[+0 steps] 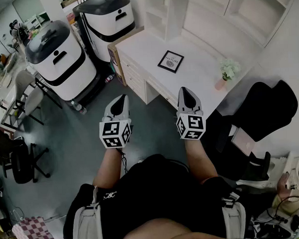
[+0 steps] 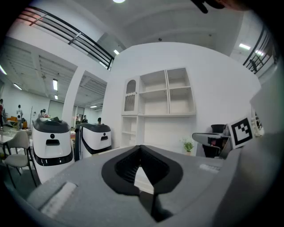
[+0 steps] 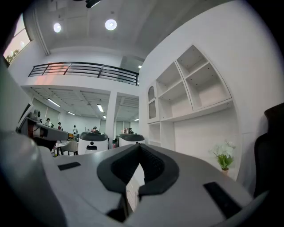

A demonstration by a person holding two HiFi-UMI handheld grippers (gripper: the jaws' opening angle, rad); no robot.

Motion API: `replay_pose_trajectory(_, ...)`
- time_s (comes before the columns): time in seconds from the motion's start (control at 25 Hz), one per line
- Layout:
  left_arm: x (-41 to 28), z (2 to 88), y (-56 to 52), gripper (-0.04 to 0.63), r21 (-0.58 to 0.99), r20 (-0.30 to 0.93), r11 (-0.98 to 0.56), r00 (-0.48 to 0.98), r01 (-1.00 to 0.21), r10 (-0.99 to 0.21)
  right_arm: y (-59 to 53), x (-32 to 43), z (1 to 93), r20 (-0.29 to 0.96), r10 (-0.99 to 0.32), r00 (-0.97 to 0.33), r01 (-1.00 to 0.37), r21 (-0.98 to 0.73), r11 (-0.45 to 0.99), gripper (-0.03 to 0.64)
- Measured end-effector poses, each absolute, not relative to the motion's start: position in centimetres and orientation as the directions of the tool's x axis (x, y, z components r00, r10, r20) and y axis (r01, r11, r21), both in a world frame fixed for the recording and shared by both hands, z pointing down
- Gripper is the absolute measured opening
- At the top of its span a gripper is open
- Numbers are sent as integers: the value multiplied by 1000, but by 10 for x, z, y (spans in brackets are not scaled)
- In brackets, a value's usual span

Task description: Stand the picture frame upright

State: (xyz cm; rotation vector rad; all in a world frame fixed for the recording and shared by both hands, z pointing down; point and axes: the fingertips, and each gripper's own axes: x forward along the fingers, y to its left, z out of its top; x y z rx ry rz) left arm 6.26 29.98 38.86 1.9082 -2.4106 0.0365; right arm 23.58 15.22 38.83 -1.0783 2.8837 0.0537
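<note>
A black picture frame (image 1: pixel 170 61) lies flat on the white desk (image 1: pixel 152 50), seen in the head view. My left gripper (image 1: pixel 122 99) is held over the floor, short of the desk's front edge, shut and holding nothing. My right gripper (image 1: pixel 186 92) hovers at the desk's near edge, below the frame, also shut and with nothing in it. In both gripper views the dark jaws meet at their tips: the left gripper (image 2: pixel 141 148) and the right gripper (image 3: pixel 139 147) point level toward the white shelving. The frame is hidden in both gripper views.
A small potted plant (image 1: pixel 227 70) stands at the desk's right end; it also shows as the plant (image 3: pixel 224 155). A black office chair (image 1: pixel 264 107) sits right of the desk. Two white-and-black machines (image 1: pixel 59 58) stand left of it. White shelves (image 1: pixel 219 11) rise behind the desk.
</note>
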Motion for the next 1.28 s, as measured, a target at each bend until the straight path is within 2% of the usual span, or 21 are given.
replay_pose_trajectory(0.44, 62, 391, 312, 17, 22, 68, 217, -215, -976, -974, 166, 229, 385, -88, -651, -754, -654, -2, 757, 0)
replay_pose_trajectory(0.92, 20, 401, 332, 17, 33, 72, 172, -170, -984, -983, 189, 193, 390, -80, -687, -722, -690, -1, 724, 0)
replay_pose_trajectory(1.28, -13, 411, 333, 17, 54, 73, 191, -187, -980, -980, 181, 169, 399, -68, -694, -716, -696, 7, 718, 0)
